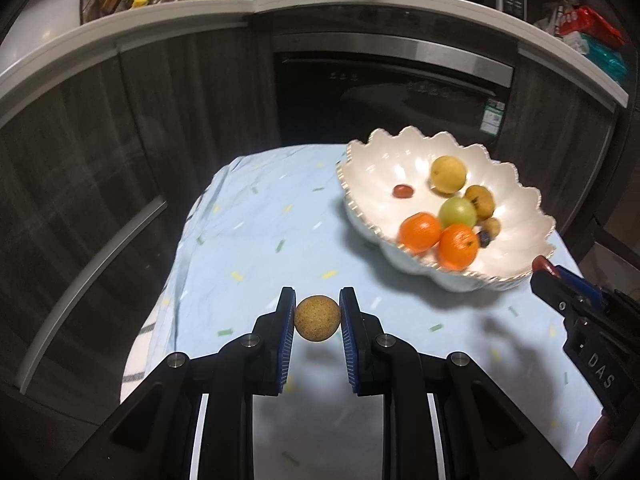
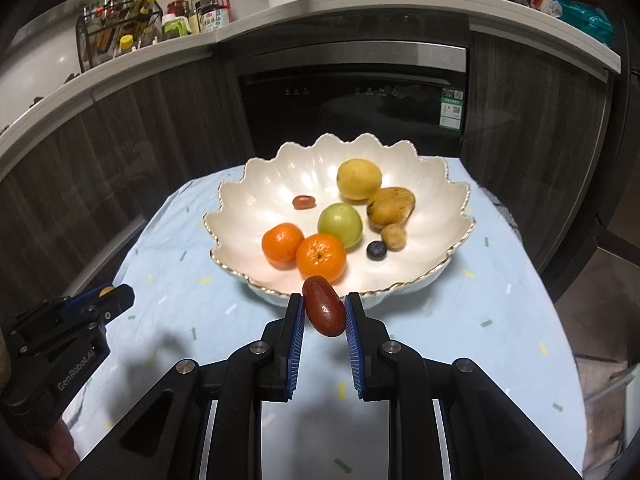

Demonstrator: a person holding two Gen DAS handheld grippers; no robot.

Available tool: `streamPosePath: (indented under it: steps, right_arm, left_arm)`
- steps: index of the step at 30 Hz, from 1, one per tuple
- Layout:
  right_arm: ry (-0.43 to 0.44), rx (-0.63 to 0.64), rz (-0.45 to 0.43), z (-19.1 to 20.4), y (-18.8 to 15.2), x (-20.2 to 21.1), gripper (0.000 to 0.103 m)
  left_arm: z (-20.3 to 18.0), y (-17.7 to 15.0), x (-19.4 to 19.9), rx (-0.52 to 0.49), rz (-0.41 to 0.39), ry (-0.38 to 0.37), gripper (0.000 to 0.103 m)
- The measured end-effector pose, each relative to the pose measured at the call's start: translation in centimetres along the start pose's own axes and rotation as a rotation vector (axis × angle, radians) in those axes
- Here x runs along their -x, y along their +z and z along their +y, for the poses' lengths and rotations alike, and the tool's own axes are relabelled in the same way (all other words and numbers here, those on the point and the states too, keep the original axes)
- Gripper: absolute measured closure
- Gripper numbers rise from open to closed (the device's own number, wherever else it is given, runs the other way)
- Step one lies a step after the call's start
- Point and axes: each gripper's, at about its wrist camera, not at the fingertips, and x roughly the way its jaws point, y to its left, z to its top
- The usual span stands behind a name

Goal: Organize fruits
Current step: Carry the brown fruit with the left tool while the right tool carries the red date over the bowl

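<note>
Here left tongs (image 1: pixel 318 322) pinch a rough tan ball (image 1: pixel 317 323), right tongs (image 2: pixel 323 312) a glossy dark-red oval fruit (image 2: pixel 324 312).

Light blue tablecloth (image 2: pixel 168 320) with small coloured flecks covers the table. Behind the cloth, a dark built-in oven (image 2: pixel 352 104) with a steel strip on top and a green sticker (image 2: pixel 451 111) at its right edge. Dark wood cabinets (image 2: pixel 132 152) flank the oven. Above the oven, a white countertop (image 2: pixel 360 4). Left of the oven on that countertop, a wire rack (image 2: pixel 116 28) with bottles, plus a big labelled bottle (image 2: pixel 214 6). Coloured packets (image 2: pixel 576 4) up right of the oven.
</note>
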Motion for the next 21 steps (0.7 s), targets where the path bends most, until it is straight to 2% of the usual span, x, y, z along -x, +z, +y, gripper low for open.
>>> streamPosePath:
  steps: [12,21]
  right_arm:
    - [-0.021,-0.041,-0.032,-2.8,2.3,0.6,0.081]
    - [-0.048,-0.05,-0.035,-4.6,4.2,-0.7,0.081]
  left_arm:
    - [-3.7,3.8,0.0,-0.066,-0.051,-0.059,0.08]
    - [-5.5,6.4,-1.8,-0.097,-0.057,-0.103,0.08]
